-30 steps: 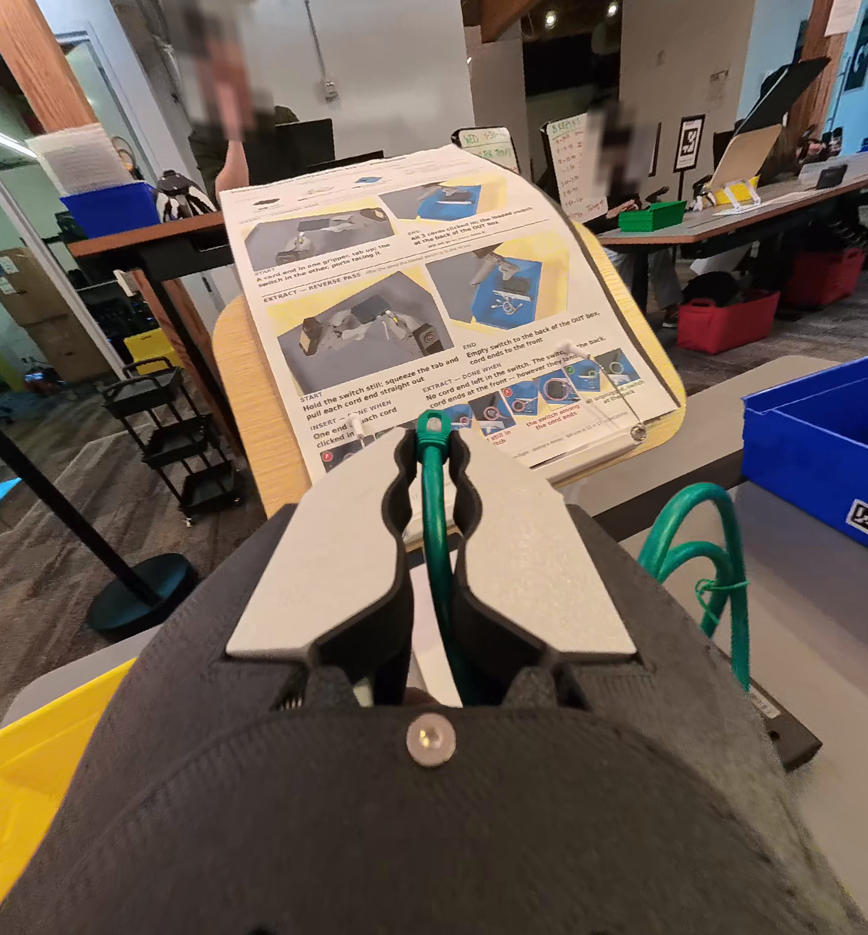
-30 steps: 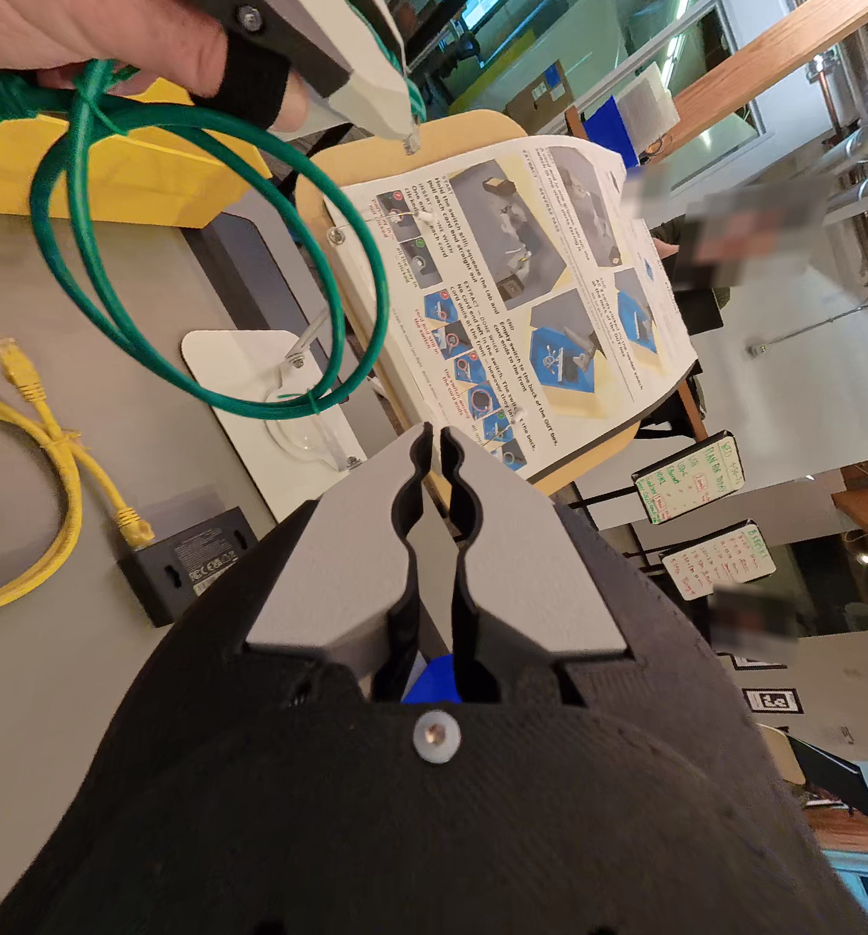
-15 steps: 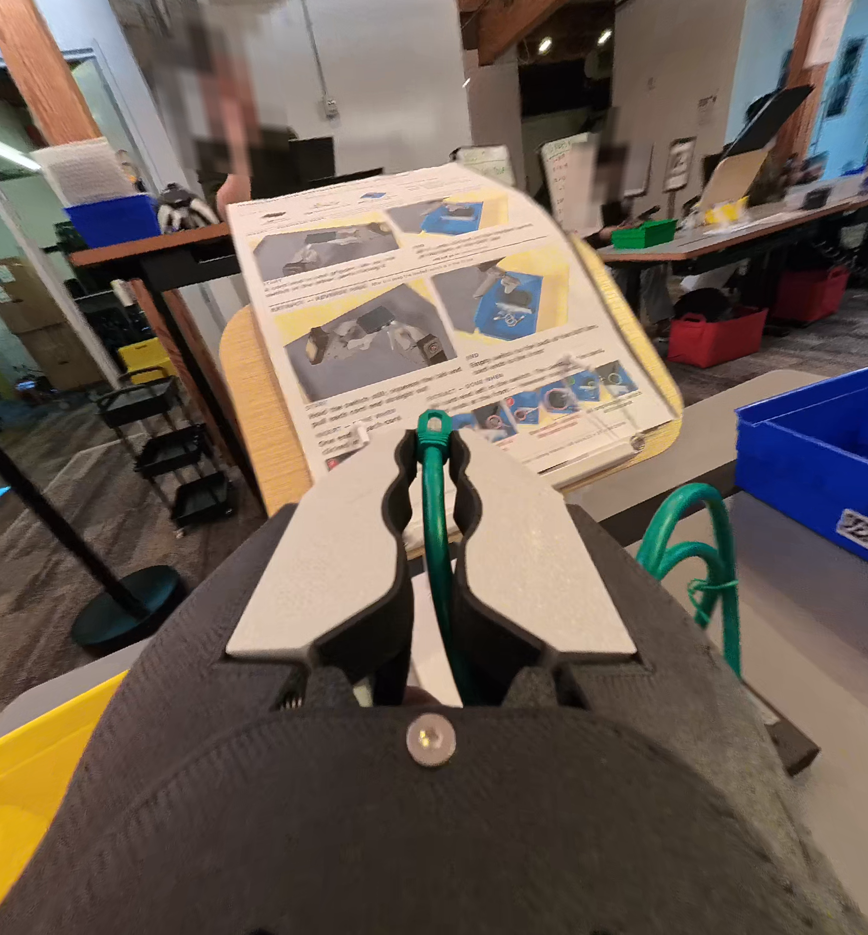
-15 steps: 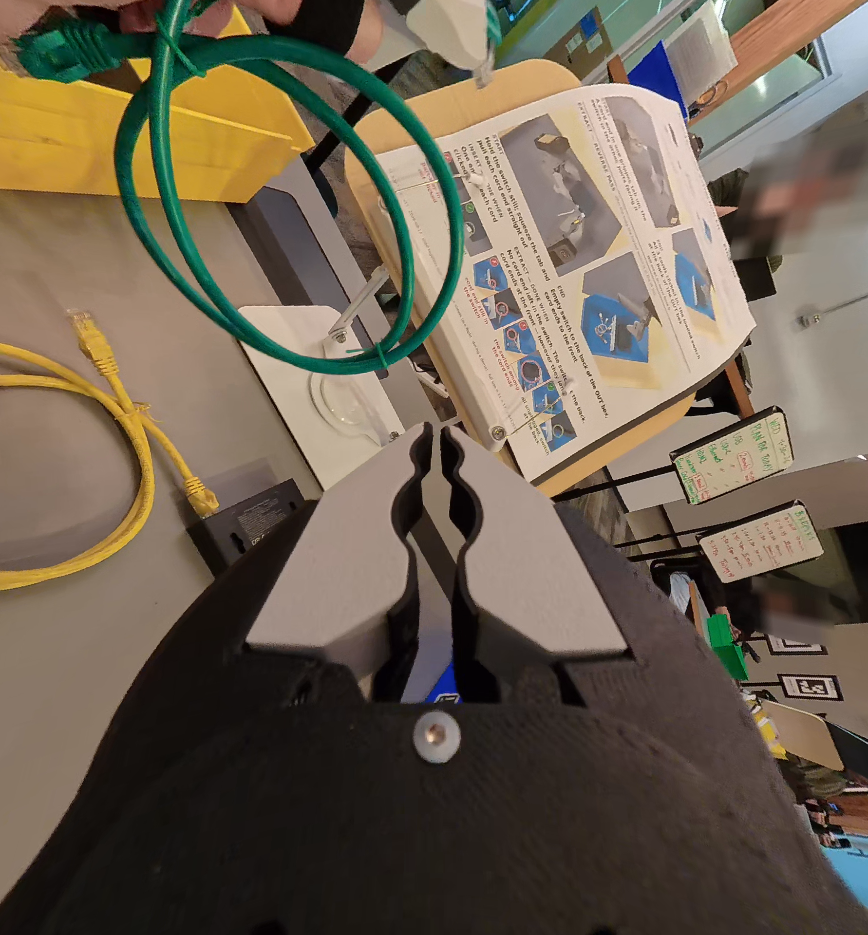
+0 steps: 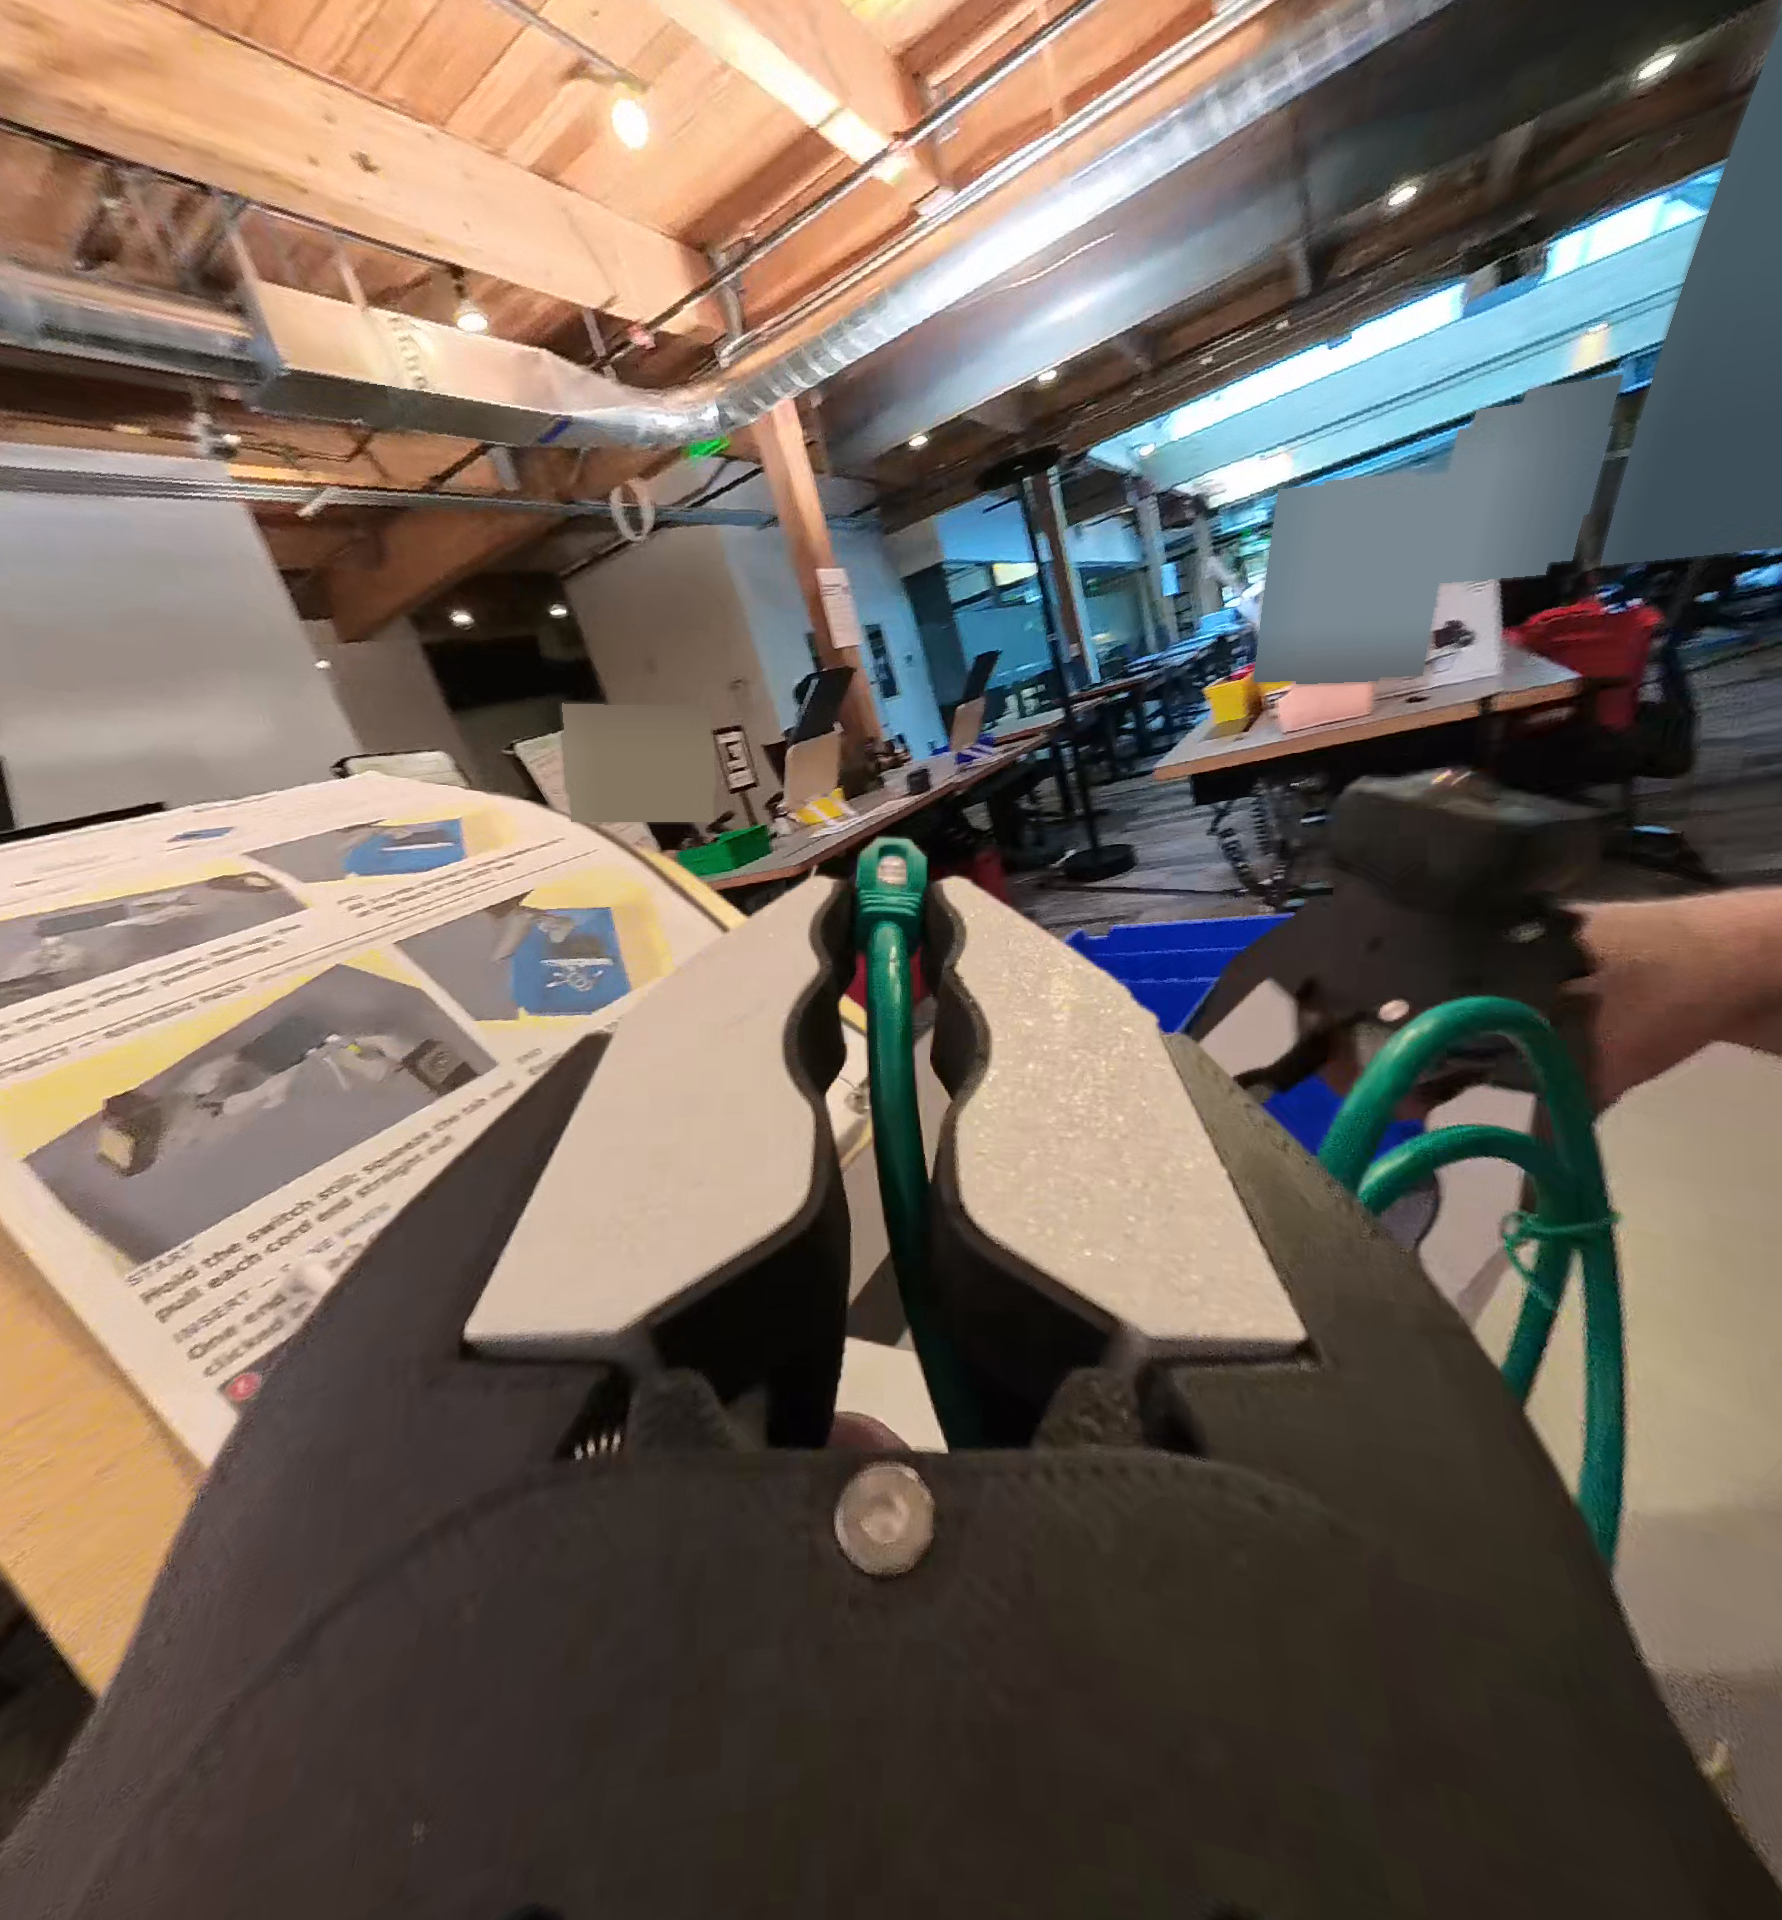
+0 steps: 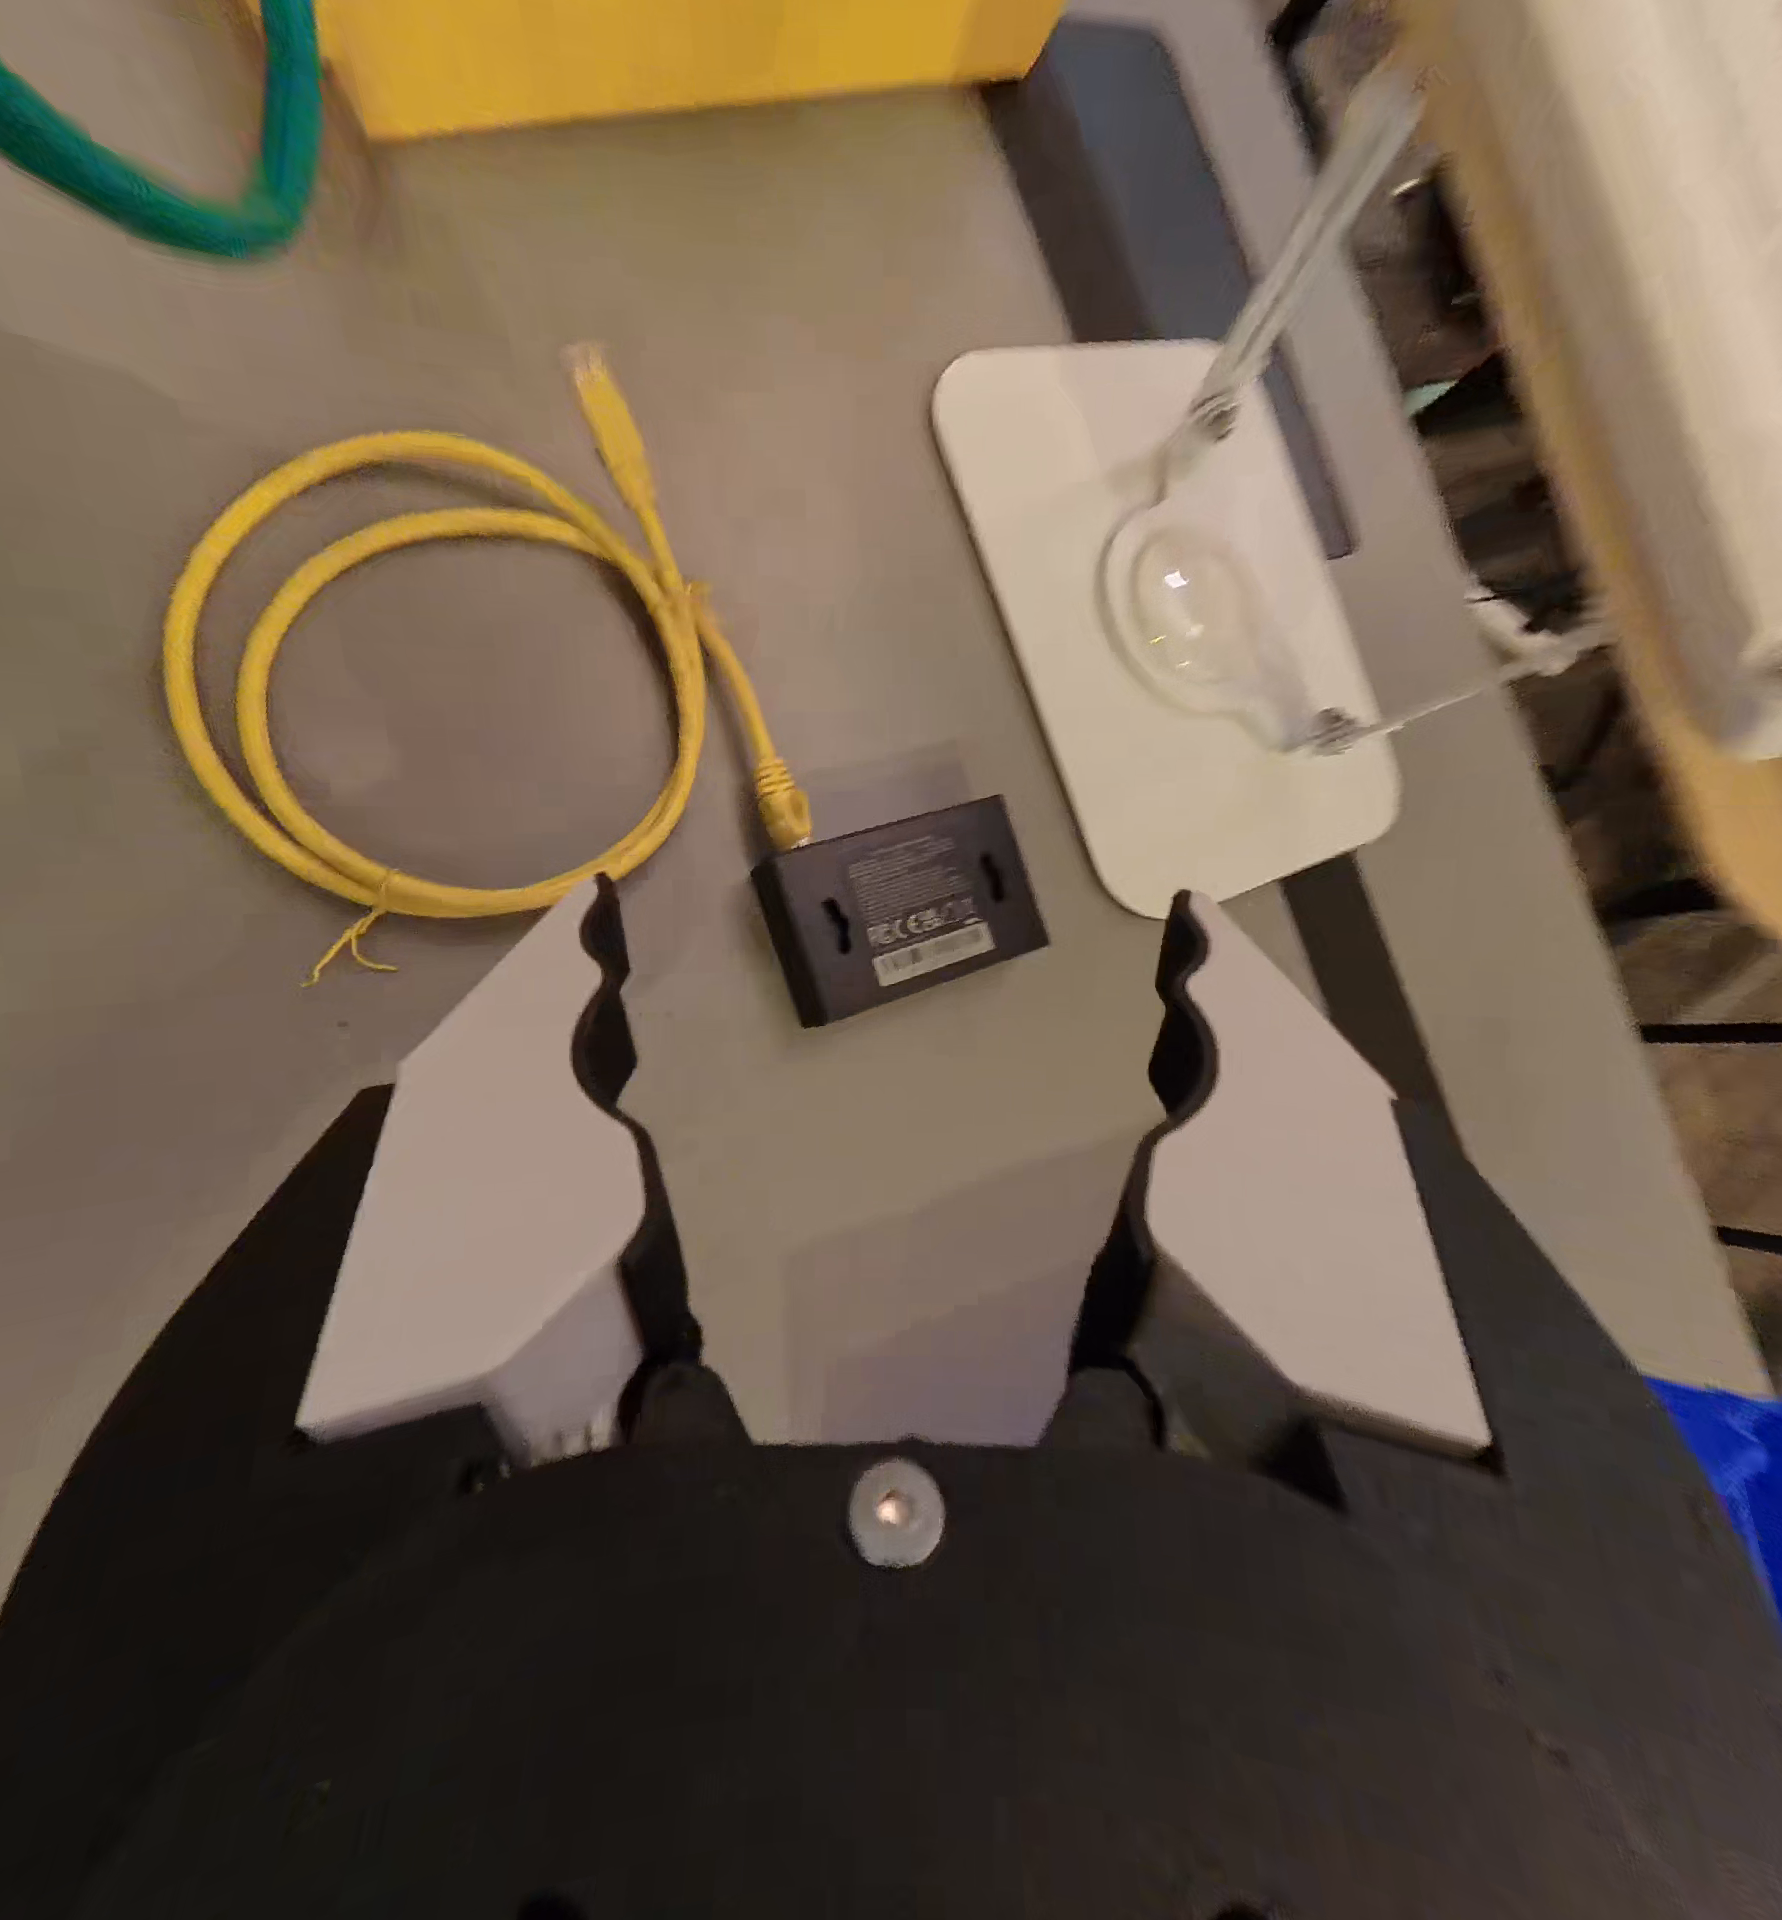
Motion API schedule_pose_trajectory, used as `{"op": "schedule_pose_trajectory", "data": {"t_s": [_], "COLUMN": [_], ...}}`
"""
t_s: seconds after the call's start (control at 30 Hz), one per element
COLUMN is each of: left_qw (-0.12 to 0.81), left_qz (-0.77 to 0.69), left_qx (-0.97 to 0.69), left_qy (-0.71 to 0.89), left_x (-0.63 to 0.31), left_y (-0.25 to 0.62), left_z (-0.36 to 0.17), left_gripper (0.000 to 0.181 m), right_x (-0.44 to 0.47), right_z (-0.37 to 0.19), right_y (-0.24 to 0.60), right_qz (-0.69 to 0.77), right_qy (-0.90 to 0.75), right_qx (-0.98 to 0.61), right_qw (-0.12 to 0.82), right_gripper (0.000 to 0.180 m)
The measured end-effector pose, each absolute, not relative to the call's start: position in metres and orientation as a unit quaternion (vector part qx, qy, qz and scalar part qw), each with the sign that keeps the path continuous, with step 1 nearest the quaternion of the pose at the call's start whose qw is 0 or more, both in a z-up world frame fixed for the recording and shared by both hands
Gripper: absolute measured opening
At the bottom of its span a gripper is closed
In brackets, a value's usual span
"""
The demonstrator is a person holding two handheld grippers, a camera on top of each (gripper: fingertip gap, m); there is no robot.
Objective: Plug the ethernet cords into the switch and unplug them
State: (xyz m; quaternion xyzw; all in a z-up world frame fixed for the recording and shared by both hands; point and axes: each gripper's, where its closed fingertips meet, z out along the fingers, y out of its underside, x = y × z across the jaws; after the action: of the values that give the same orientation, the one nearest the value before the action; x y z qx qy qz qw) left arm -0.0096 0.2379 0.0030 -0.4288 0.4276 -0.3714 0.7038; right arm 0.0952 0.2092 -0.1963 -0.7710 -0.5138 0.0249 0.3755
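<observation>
My left gripper [image 5: 889, 899] is shut on a green ethernet cord [image 5: 892, 1049], its plug poking out past the fingertips. The rest of the green cord loops down at the right [image 5: 1552, 1174] and shows at the top left of the right wrist view [image 6: 118, 177]. My right gripper [image 6: 892, 904] is open and empty, pointing down at the grey table. The small black switch [image 6: 902, 909] lies underside up just beyond and between its fingertips. A coiled yellow ethernet cord [image 6: 430, 675] lies left of the switch, one plug touching the switch's far left corner.
A white stand base [image 6: 1167, 623] with a clear arm holds a wooden board with an instruction sheet [image 5: 243, 1018]. A yellow bin [image 6: 658, 62] sits at the far edge, a blue bin [image 5: 1167, 961] to the right. The other gripper and a hand [image 5: 1438, 935] show in the left wrist view. The left gripper's tips are roughly 25 centimetres from the right gripper's.
My right gripper has opened wide and tilted down over the switch. My left gripper has tilted upward and turned right, still holding the green cord.
</observation>
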Motion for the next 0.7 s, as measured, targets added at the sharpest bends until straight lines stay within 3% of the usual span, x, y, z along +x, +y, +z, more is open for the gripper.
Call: {"op": "schedule_pose_trajectory", "data": {"t_s": [0.13, 0.33, 0.5, 0.7], "left_qw": [0.696, 0.695, 0.689, 0.685], "left_qz": [-0.371, -0.369, -0.37, -0.367], "left_qx": [-0.424, -0.415, -0.412, -0.414], "left_qy": [0.444, 0.457, 0.467, 0.474], "left_x": [-0.013, -0.012, -0.01, -0.011], "left_y": [0.236, 0.23, 0.227, 0.228], "left_z": [-0.001, 0.002, 0.0, -0.003], "left_gripper": [0.013, 0.013, 0.012, 0.013], "right_x": [0.091, 0.101, 0.106, 0.1], "right_z": [-0.241, -0.291, -0.306, -0.311], "right_y": [0.224, 0.245, 0.254, 0.25], "right_qz": [0.047, 0.066, 0.088, 0.148], "right_qy": [-0.532, -0.564, -0.575, -0.598], "right_qx": [-0.782, -0.782, -0.781, -0.764], "right_qw": [0.321, 0.259, 0.227, 0.191], "right_gripper": [0.115, 0.105, 0.121, 0.098]}}
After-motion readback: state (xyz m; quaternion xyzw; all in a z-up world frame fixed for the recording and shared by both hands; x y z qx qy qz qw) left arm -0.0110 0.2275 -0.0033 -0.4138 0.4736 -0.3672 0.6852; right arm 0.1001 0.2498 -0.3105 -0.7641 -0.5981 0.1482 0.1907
